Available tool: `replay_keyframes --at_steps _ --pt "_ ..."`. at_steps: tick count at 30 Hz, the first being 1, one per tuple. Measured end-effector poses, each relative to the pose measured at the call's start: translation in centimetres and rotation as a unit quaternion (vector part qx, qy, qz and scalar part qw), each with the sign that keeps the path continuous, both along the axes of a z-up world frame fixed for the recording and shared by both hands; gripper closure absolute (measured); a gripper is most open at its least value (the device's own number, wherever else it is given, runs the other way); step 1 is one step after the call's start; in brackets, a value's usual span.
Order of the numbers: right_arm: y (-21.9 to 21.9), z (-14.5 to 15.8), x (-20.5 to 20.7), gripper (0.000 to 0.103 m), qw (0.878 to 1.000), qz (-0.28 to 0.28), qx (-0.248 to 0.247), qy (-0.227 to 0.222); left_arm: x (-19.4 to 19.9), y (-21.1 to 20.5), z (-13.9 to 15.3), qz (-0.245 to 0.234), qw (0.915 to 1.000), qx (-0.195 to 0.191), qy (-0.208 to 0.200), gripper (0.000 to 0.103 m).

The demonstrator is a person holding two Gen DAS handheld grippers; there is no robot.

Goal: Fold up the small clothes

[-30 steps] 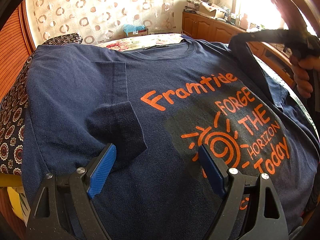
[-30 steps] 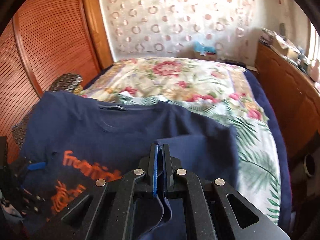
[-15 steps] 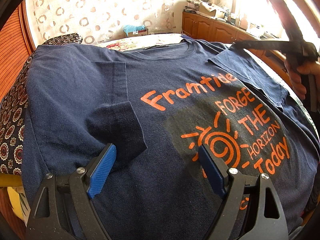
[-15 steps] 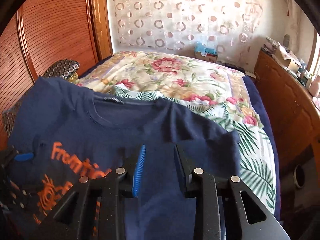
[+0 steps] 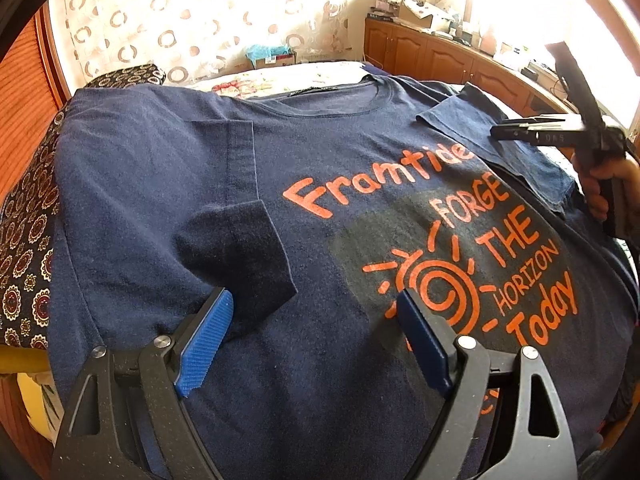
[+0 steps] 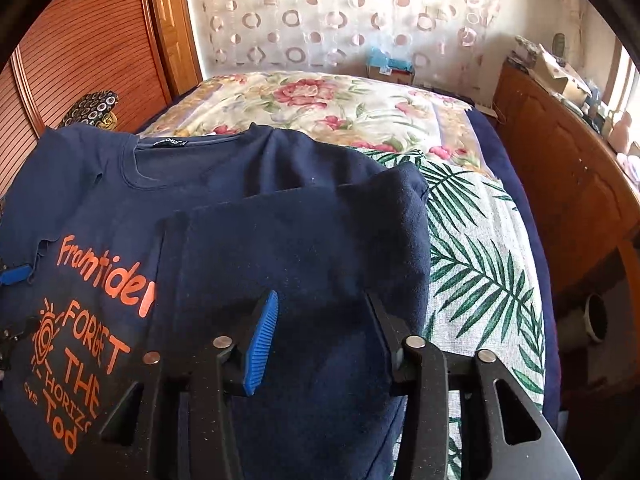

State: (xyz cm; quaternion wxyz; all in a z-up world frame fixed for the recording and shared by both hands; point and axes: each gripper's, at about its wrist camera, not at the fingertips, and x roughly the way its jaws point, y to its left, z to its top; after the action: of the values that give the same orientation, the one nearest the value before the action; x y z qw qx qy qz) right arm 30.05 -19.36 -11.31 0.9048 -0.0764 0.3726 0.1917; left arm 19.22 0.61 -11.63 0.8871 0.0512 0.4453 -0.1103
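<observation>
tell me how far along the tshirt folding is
Done: both sleeves of the navy T-shirt lie folded in over the front, the left sleeve and the right sleeve. In hand: nothing; the left gripper and right gripper are open above the cloth. Left: the body is unfolded, its orange print showing.

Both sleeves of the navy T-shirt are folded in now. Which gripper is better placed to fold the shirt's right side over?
Probably the right gripper: it is open directly above the folded right sleeve, beside that edge. The left gripper hovers open over the left sleeve.
</observation>
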Motion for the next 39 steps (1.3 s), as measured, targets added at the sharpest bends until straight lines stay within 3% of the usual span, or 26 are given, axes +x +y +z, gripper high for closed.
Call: replay_keyframes --at_steps 5,11,16,22,26,36,39 --pt "0.1 -0.6 -0.9 0.049 1.000 0.007 -0.001 -0.020 -0.8 1.5 3.1 0.011 0.9988 -0.037 -0.031 0.019" --pt "-0.7 -0.8 -1.1 0.049 1.000 0.009 -0.002 -0.025 -0.8 3.9 8.2 0.034 0.9951 -0.023 -0.089 0.018" --pt "-0.8 -0.7 -1.0 0.049 1.000 0.009 -0.004 -0.027 1.5 7.5 10.5 0.064 0.9915 -0.019 -0.112 0.019" --pt "-0.7 -0.3 -0.9 0.049 1.000 0.015 -0.016 -0.022 5.7 11.0 10.3 0.091 0.9915 -0.007 -0.093 0.026" --pt "-1.6 0.5 -0.1 0.048 1.000 0.011 -0.010 -0.020 8.0 12.9 9.8 0.106 0.9908 -0.035 -0.076 0.036" --pt "-4.3 0.6 6.3 0.048 1.000 -0.022 0.004 -0.005 11.1 14.5 8.5 0.110 0.9921 -0.020 -0.056 0.039" --pt "-3.9 0.7 7.8 0.048 1.000 -0.014 0.008 -0.007 11.7 14.9 8.1 0.105 0.9930 -0.027 -0.047 0.044"
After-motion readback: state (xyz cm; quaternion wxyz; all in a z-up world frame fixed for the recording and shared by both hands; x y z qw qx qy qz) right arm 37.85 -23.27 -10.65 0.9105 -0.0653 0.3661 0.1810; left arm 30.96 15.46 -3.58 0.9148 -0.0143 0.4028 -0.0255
